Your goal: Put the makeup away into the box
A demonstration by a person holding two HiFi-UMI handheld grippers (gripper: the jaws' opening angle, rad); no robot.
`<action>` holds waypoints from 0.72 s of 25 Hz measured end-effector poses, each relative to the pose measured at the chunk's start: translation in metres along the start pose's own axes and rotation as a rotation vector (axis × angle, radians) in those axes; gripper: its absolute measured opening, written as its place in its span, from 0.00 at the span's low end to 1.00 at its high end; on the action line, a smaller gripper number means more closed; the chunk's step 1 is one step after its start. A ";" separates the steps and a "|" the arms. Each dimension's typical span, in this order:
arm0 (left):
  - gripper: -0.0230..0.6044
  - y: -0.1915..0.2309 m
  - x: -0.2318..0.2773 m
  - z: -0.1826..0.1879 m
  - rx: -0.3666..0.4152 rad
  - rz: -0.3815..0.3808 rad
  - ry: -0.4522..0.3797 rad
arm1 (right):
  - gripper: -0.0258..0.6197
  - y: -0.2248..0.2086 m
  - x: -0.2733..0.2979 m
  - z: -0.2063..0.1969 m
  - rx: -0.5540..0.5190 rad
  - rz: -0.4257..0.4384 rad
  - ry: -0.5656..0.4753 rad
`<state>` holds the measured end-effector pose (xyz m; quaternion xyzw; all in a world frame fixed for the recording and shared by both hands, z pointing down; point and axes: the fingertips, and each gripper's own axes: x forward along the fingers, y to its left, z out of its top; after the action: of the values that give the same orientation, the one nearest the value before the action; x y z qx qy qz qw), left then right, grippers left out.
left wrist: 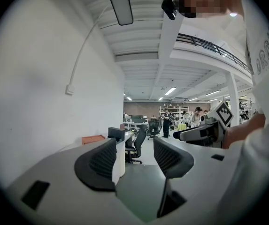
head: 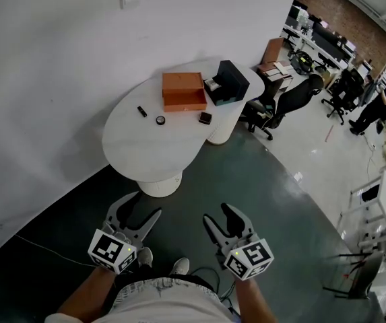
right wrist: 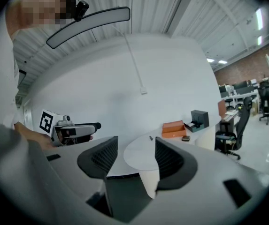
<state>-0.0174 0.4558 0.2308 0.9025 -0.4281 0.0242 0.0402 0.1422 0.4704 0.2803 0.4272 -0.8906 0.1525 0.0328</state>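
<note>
An open orange box point(head: 184, 90) lies on the far side of a white rounded table point(head: 145, 153). In front of it lie a small black tube point(head: 142, 111), a round compact point(head: 160, 120) and a square black compact point(head: 205, 118). Both grippers hang well short of the table, over the dark floor. My left gripper point(head: 142, 206) is open with nothing between its jaws point(left wrist: 134, 156). The right gripper point(head: 219, 214) is also open and holds nothing point(right wrist: 133, 156). In the right gripper view the orange box point(right wrist: 173, 129) and the tube point(right wrist: 151, 138) show far ahead.
A black box point(head: 230, 81) stands next to the orange box at the table's right end. Black office chairs point(head: 283, 99) and desks fill the right side. A white wall point(head: 58, 59) runs behind the table. My shoes point(head: 162, 261) show below.
</note>
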 end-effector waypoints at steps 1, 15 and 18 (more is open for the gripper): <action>0.44 -0.003 0.001 -0.001 0.001 -0.002 -0.002 | 0.41 -0.002 -0.003 -0.001 0.000 0.000 -0.001; 0.45 -0.018 0.020 0.000 -0.007 0.005 -0.010 | 0.42 -0.026 -0.020 -0.003 0.002 -0.011 0.008; 0.45 -0.014 0.025 0.001 -0.013 0.006 -0.016 | 0.42 -0.030 -0.017 -0.002 -0.002 -0.014 0.013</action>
<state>0.0087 0.4453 0.2314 0.9010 -0.4314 0.0145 0.0427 0.1762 0.4661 0.2866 0.4325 -0.8875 0.1539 0.0401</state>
